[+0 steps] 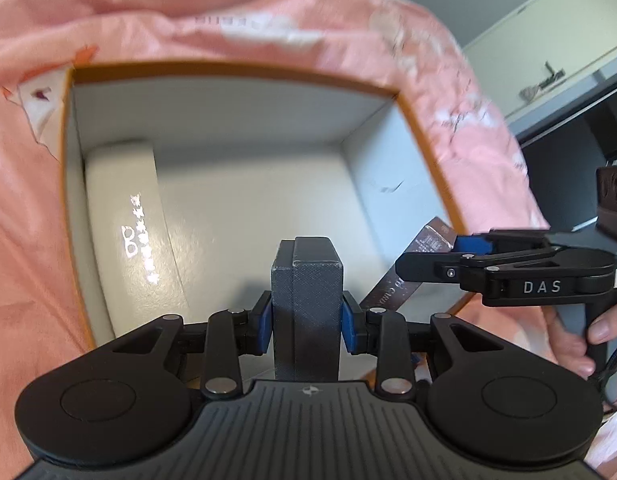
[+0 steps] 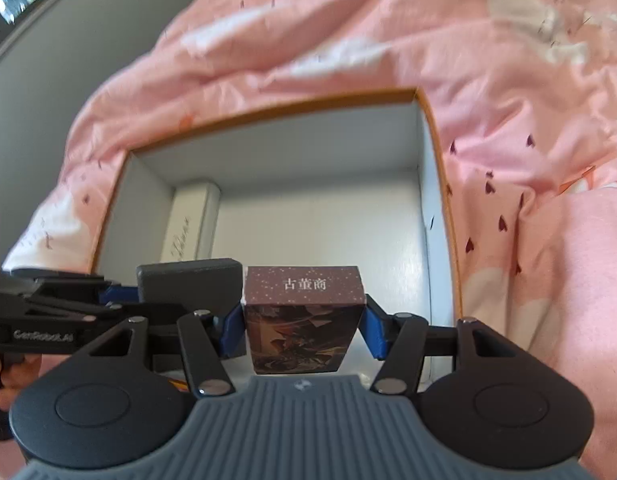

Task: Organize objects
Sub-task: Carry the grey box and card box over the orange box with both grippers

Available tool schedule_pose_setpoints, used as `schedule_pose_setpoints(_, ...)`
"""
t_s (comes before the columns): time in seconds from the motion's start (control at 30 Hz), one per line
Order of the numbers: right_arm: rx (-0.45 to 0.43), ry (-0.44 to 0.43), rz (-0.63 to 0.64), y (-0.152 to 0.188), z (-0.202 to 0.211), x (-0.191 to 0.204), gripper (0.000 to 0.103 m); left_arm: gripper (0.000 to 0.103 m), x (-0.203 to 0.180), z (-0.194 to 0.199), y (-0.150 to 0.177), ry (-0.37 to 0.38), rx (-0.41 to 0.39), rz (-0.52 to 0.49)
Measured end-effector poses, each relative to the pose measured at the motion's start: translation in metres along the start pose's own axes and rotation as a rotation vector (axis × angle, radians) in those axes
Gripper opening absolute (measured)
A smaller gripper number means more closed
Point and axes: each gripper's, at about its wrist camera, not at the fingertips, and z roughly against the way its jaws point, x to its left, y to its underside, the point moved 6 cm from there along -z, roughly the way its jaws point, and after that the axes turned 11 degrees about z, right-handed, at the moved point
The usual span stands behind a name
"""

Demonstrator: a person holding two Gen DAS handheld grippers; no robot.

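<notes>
An open box (image 1: 244, 120) with an orange rim and white inside lies on pink bedding; it also shows in the right wrist view (image 2: 292, 148). A white glasses case (image 1: 128, 216) lies along its left wall, also in the right wrist view (image 2: 192, 220). My left gripper (image 1: 307, 320) is shut on a dark grey case (image 1: 308, 292) held over the box's near edge; the grey case shows in the right wrist view (image 2: 188, 284). My right gripper (image 2: 304, 326) is shut on a brown card box (image 2: 304, 320) beside it, also in the left wrist view (image 1: 408, 276).
Pink patterned bedding (image 2: 508, 120) surrounds the box on all sides. A white cabinet and a dark desk (image 1: 568, 140) stand at the far right. A grey wall (image 2: 48, 60) is at the left.
</notes>
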Motion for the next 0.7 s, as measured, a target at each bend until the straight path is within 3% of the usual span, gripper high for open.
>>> schedule_pose_setpoints(0.23, 0.179, -0.012, 0.051, -0.001, -0.037, -0.001, 0.061, 0.038, 0.016, -0.029, -0.001, -0.026, 0.093, 0.029)
schedule_pose_setpoints(0.4, 0.275, -0.019, 0.076, -0.002, -0.062, -0.001, 0.061, 0.038, 0.019, -0.031, -0.004, -0.017, 0.111, 0.048)
schedule_pose_setpoints(0.6, 0.291, -0.018, 0.063, -0.013, -0.076, -0.001, 0.06, 0.043, 0.019, -0.032, -0.006, -0.095, 0.13, 0.04)
schedule_pose_setpoints(0.7, 0.298, -0.035, 0.032, -0.016, -0.083, -0.004, 0.06, 0.055, 0.017, -0.032, -0.006, -0.159, 0.126, -0.007)
